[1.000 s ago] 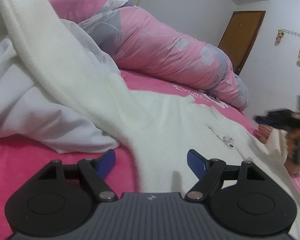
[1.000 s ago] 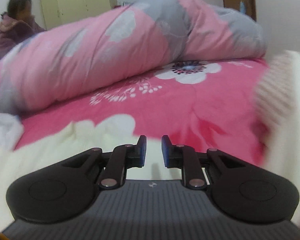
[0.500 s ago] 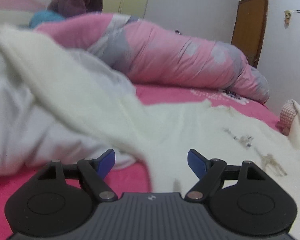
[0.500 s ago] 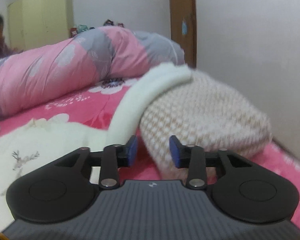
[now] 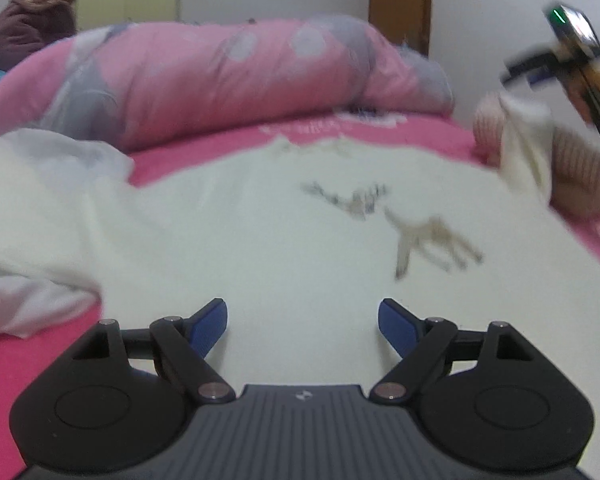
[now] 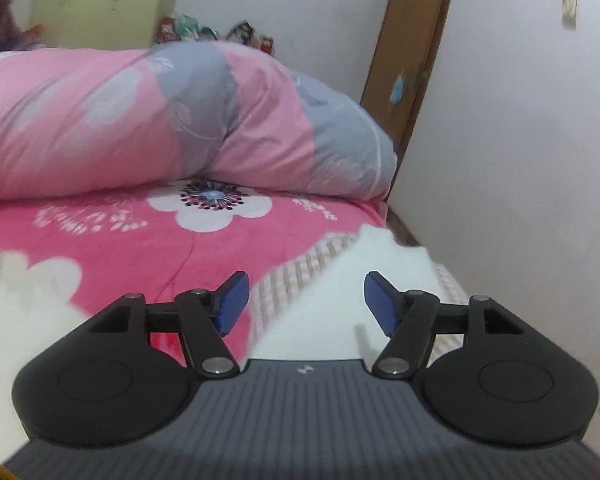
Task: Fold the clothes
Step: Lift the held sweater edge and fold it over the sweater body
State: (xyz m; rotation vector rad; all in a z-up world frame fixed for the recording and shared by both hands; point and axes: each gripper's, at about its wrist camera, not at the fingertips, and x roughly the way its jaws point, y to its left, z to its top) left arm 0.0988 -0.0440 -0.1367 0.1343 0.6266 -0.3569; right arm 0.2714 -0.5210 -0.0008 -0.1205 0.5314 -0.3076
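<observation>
Left gripper: jaws stand wide, blue pads apart with nothing pinched; cream fabric lies under and between them.
Right gripper: jaws opening, pads clear of the cloth; a cream sleeve tip lies in the gap, not pressed by either pad. The left wrist view shows it blurred at the far right edge, above the sleeve.
Cream sweater: spread flat on the bed, a deer pattern on its front; one sleeve is draped over the knitted item at the bed's right side.
Knitted item: beige-and-white checked knit, lying beside the wall, partly under the sleeve.
White garment: crumpled at the left, touching the sweater's edge.
Bedsheet: bright pink with white flowers.
Duvet: pink and grey, rolled along the far side of the bed.
Door: brown, in the corner.
Person: in a purple jacket, behind the duvet.
</observation>
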